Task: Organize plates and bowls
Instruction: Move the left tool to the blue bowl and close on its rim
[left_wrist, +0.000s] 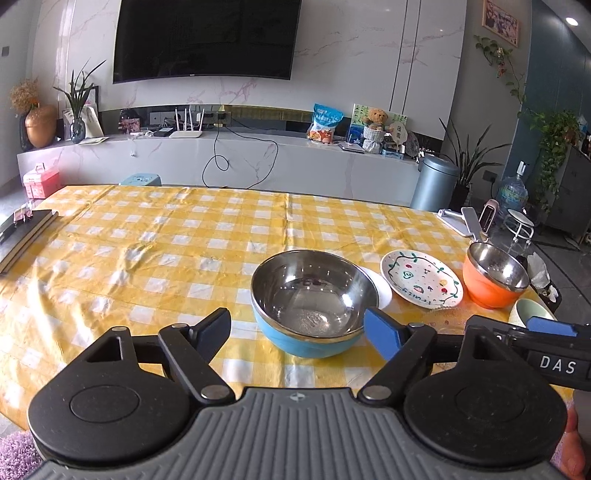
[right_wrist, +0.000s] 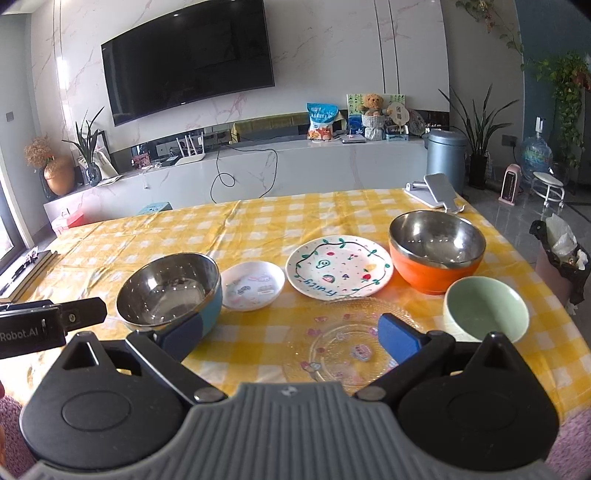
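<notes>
A blue bowl with a steel inside (left_wrist: 314, 295) (right_wrist: 170, 291) stands on the yellow checked table. To its right lie a small white plate (right_wrist: 253, 284), a painted plate (right_wrist: 338, 271) (left_wrist: 421, 277), an orange steel-lined bowl (right_wrist: 436, 251) (left_wrist: 495, 277) and a pale green bowl (right_wrist: 485, 310). A clear glass plate (right_wrist: 347, 339) lies nearest the front edge. My left gripper (left_wrist: 297, 328) is open just in front of the blue bowl, holding nothing. My right gripper (right_wrist: 291, 332) is open above the glass plate, also with nothing in it.
A phone stand (right_wrist: 439, 192) sits at the table's far right corner. Dark books (left_wrist: 26, 232) lie on the left edge. A bin with a black bag (right_wrist: 561, 258) stands on the floor right of the table. The far half of the tablecloth (left_wrist: 184, 229) is bare.
</notes>
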